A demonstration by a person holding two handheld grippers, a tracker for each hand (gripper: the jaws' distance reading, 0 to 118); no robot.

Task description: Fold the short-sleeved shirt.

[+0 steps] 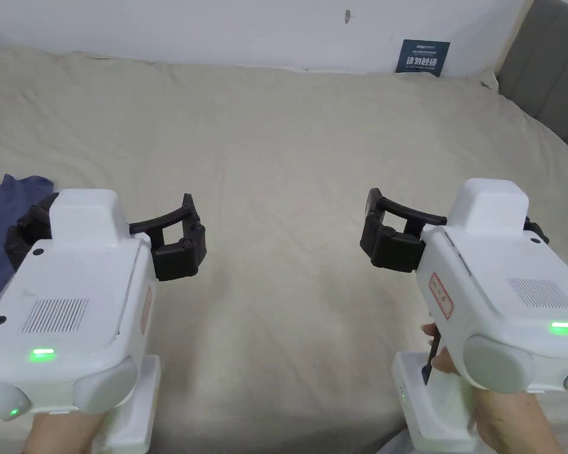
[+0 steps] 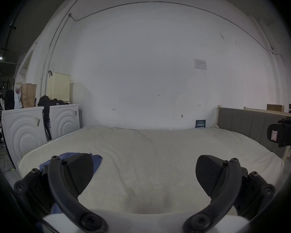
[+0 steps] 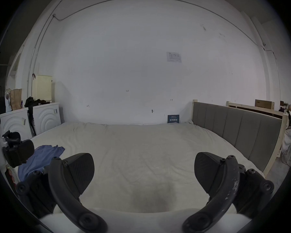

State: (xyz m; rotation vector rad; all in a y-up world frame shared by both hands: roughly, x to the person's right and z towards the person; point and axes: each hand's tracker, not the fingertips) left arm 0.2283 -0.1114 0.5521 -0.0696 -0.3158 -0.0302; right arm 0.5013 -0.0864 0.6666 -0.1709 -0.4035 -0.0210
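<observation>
A blue short-sleeved shirt [image 1: 2,236] lies crumpled at the bed's left edge, partly hidden behind my left gripper [image 1: 102,227]. The left gripper view has the shirt [image 2: 96,162] behind its left jaw, and the right gripper view has it [image 3: 40,159] at the left. My left gripper [image 2: 144,174] hovers open above the cover, just right of the shirt and holding nothing. My right gripper [image 1: 460,227] hovers open and empty over the bed's right half, far from the shirt. Its jaws [image 3: 144,172] stand wide apart.
The beige bed cover [image 1: 289,148] stretches wide and slightly wrinkled between and beyond the grippers. A grey padded headboard [image 1: 549,77] borders the right side, a white wall with a small blue sign [image 1: 422,57] the far side. Two white machines [image 2: 23,130] stand left of the bed.
</observation>
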